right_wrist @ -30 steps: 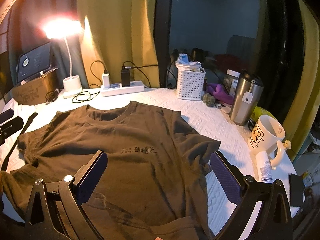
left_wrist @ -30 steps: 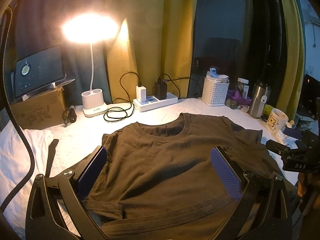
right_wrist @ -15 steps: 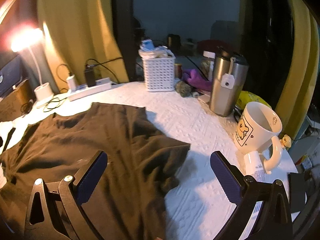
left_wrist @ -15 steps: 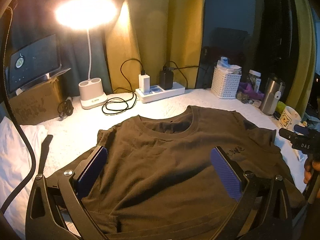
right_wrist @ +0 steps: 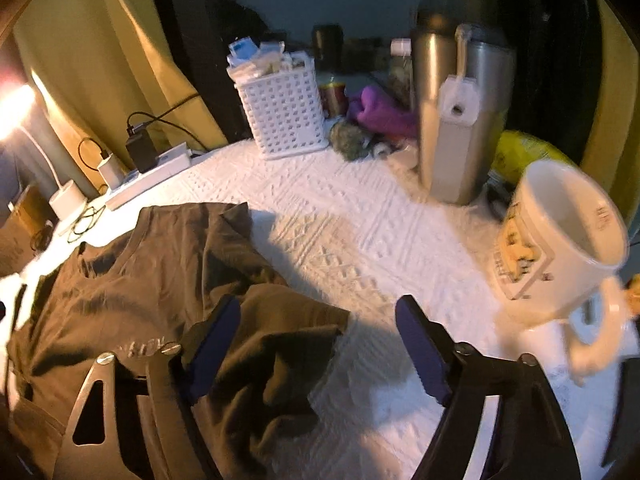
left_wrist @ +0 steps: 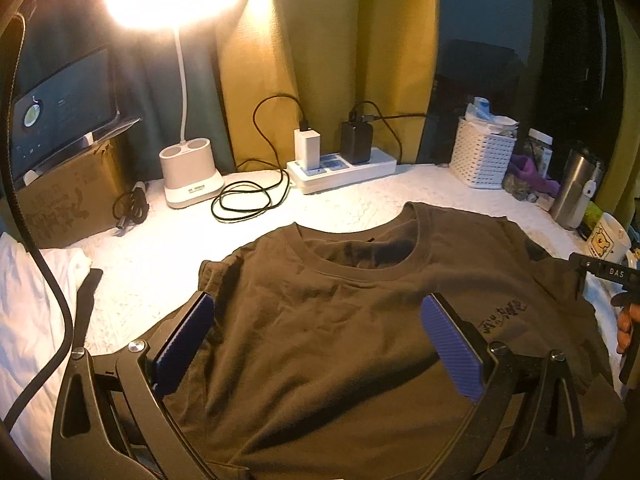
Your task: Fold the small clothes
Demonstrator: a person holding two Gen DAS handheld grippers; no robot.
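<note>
t-shirt: dark brown t-shirt (left_wrist: pixel 360 320) flat on the table (left_wrist: pixel 352 204), white textured cover, neck hole toward the lamp (left_wrist: pixel 188 160) and power strip (left_wrist: pixel 344 168); small dark print on the chest.
left gripper (left_wrist: pixel 320 340): fingers wide apart, over the shirt's chest, nothing pinched between the blue pads.
right gripper (right_wrist: pixel 316 344): fingers closing, part-way in; the shirt's right sleeve (right_wrist: pixel 280 344) lies between them, pads not pressing on it. Frame is motion-blurred.
right side of table: white mug (right_wrist: pixel 560 248) and steel tumbler (right_wrist: pixel 460 120) near the sleeve, apart from it; white basket (right_wrist: pixel 284 116) further back.
left side: white cloth (left_wrist: pixel 28 300) beside the shirt.
</note>
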